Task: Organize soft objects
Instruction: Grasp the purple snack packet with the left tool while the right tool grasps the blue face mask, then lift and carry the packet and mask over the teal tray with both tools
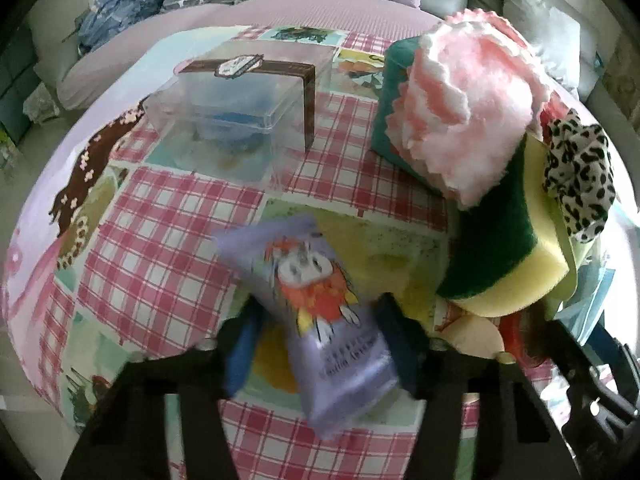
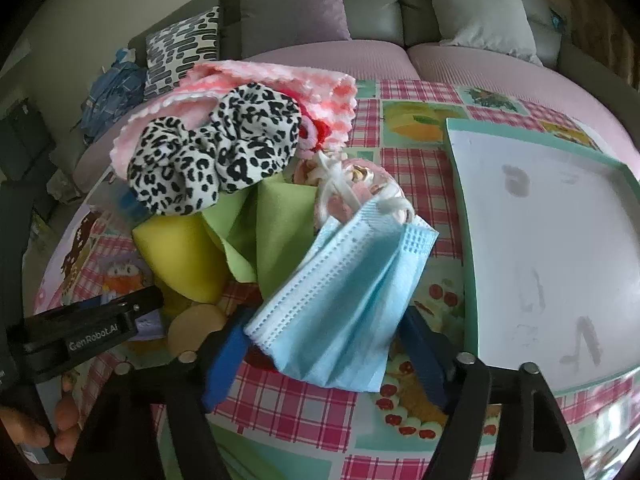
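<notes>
Your left gripper (image 1: 320, 344) has its jaws clamped on the lilac cartoon-print tissue pack (image 1: 320, 316), lifted off the worktop; right gripper (image 2: 324, 360) jaws pinch the pale-blue pleated face mask (image 2: 340, 300), presumably for sorting.

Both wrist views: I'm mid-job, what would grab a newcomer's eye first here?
Likely the heaped soft things: a leopard-print scrunchie sits atop a fluffy pink cloth and a yellow-green sponge. Nearer, the right gripper straddles a blue face mask, and the left gripper brackets a purple tissue pack.
</notes>
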